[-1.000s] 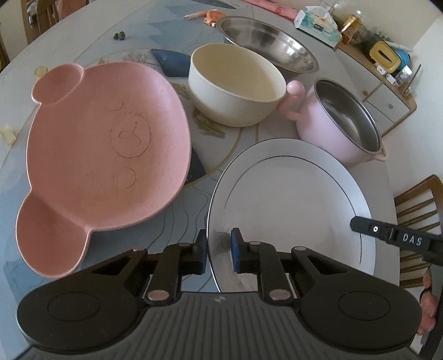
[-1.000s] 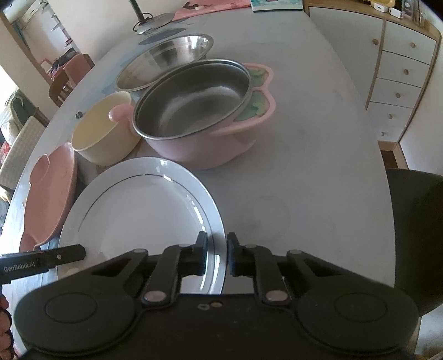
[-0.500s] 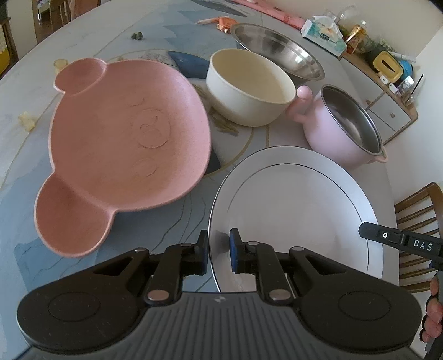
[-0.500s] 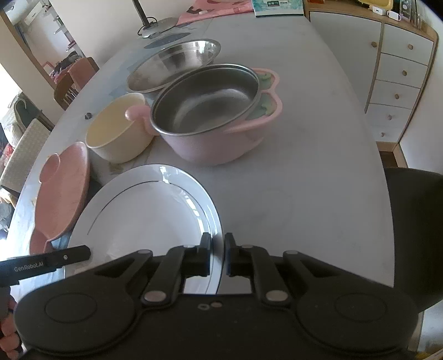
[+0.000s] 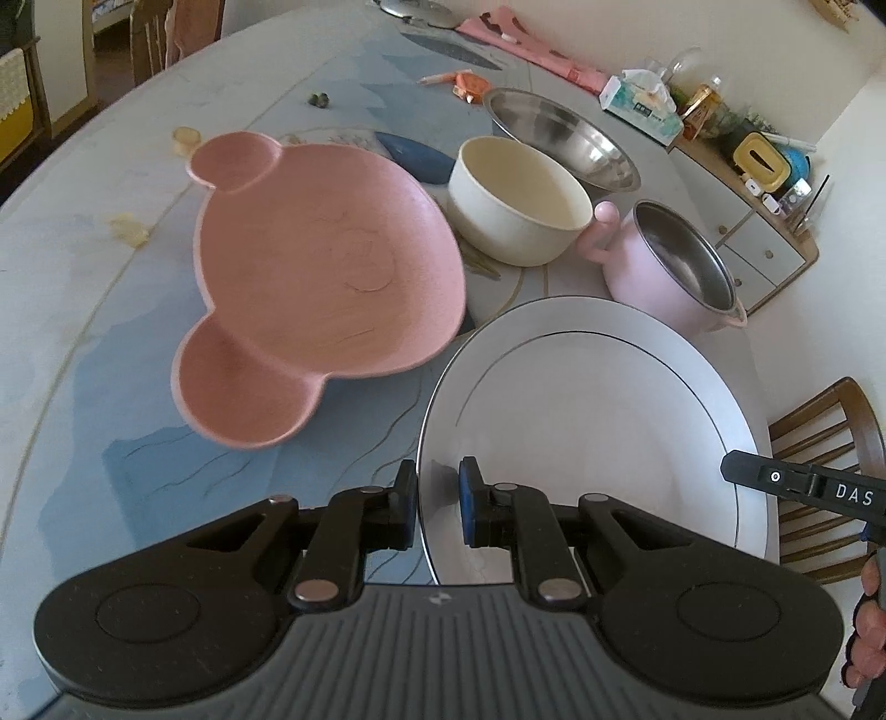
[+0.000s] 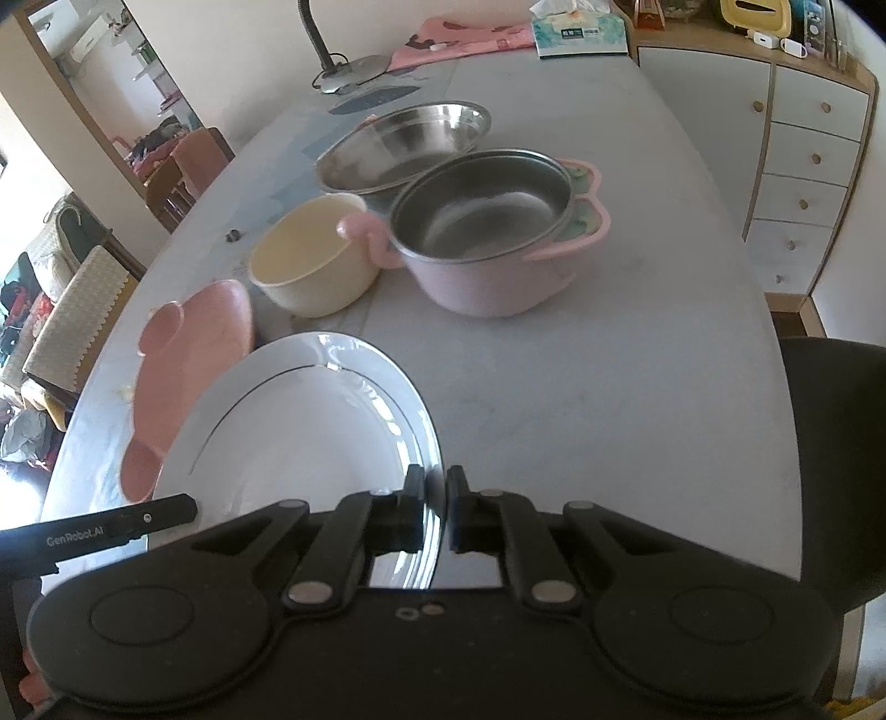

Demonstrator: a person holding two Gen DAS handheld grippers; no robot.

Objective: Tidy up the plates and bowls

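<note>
A large white plate (image 5: 598, 421) (image 6: 299, 437) with a thin dark ring hangs above the table, held at two sides. My left gripper (image 5: 438, 498) is shut on its left rim. My right gripper (image 6: 437, 501) is shut on its right rim. To the left lies a pink bear-shaped plate (image 5: 321, 277) (image 6: 194, 343). Behind it stand a cream bowl (image 5: 518, 199) (image 6: 310, 260), a pink pot (image 5: 670, 266) (image 6: 487, 243) with a steel inside, and a shallow steel bowl (image 5: 559, 138) (image 6: 404, 144).
The table (image 6: 609, 360) has a pale marble top, with a blue patterned mat (image 5: 83, 343) on its left part. A tissue box (image 5: 642, 105), a lamp base (image 6: 354, 69) and a pink cloth (image 6: 459, 39) sit at the far end. A drawer cabinet (image 6: 808, 166) and chairs (image 5: 825, 443) stand alongside.
Both grippers have risen and pulled back with the white plate between them. The other dishes now look farther away and have stayed in place.
</note>
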